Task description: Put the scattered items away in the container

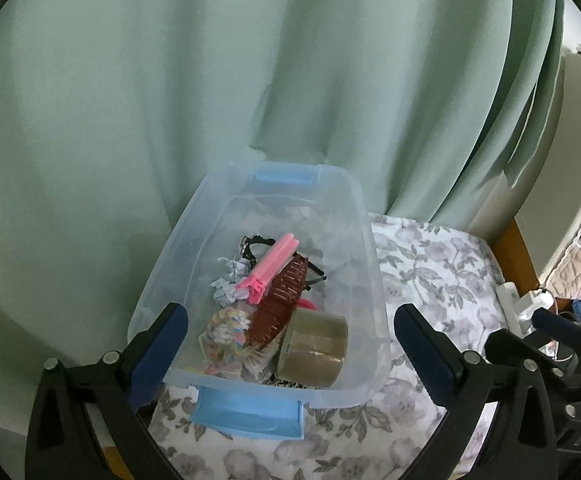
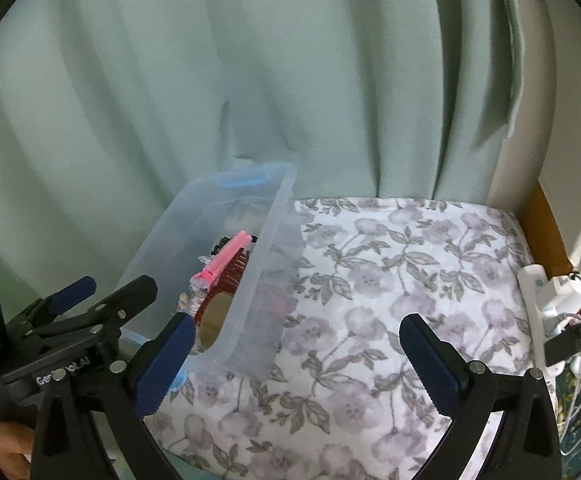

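Note:
A clear plastic container point(image 1: 374, 264) with blue latches stands on a floral cloth. Inside it lie a roll of brown tape point(image 1: 314, 346), a dark red comb point(image 1: 280, 300), a pink clip point(image 1: 268, 268), crumpled paper point(image 1: 230, 280), a pastel striped item point(image 1: 226, 330) and black glasses point(image 1: 256, 244). My left gripper point(image 1: 290, 340) hangs open over the container's near end, nothing between its fingers. My right gripper point(image 2: 296, 354) is open above the bare cloth, just right of the container point(image 2: 258, 292). The left gripper point(image 2: 106, 296) also shows in the right wrist view.
The floral cloth point(image 2: 390, 260) covers the surface to the right of the container. A pale green curtain point(image 1: 250, 80) hangs directly behind. A white power strip with plugs and cables point(image 2: 546, 296) lies at the right edge, next to a wooden frame point(image 2: 546, 224).

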Motion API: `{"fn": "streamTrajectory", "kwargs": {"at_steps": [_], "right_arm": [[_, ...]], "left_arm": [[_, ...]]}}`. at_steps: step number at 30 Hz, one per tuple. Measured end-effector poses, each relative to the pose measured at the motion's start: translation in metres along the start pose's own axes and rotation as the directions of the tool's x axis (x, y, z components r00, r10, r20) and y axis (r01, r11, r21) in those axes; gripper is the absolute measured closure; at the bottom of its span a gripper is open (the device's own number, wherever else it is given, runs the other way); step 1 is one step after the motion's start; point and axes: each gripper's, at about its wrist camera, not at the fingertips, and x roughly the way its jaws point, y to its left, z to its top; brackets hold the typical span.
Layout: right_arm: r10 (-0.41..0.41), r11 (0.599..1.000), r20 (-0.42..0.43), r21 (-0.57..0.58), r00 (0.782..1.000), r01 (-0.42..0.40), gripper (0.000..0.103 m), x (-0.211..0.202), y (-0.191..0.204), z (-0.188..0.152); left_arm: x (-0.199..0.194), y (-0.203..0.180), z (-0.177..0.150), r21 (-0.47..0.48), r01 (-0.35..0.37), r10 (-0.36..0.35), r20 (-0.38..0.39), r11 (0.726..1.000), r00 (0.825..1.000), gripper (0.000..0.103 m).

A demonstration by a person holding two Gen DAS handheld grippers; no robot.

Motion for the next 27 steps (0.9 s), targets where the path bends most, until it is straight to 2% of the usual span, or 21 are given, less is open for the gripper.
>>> {"fn": "streamTrajectory", "kwargs": {"at_steps": [7,13,27], "right_arm": [[-0.008,1.0,0.009,0.024,1.0,0.008,0.0,-0.014,-0.011,-0.002],[-0.016,1.0,0.016,0.019,1.0,0.016,0.0,-0.024,-0.013,-0.002],[-0.025,0.999,0.016,0.035,1.0,0.024,0.0,-0.037,-0.017,-0.005]], "left_arm": [[-0.011,-0.017,0.0,0.041,-0.024,0.024,-0.012,0.999,1.0,0.0],[-0.015,-0.025,0.0,0.04,-0.02,0.021,-0.029,0.999,0.999,0.0],[-0.027,-0.038,0.001,0.084,-0.038,0.039,-0.01,0.996,0.999,0.0]]}}
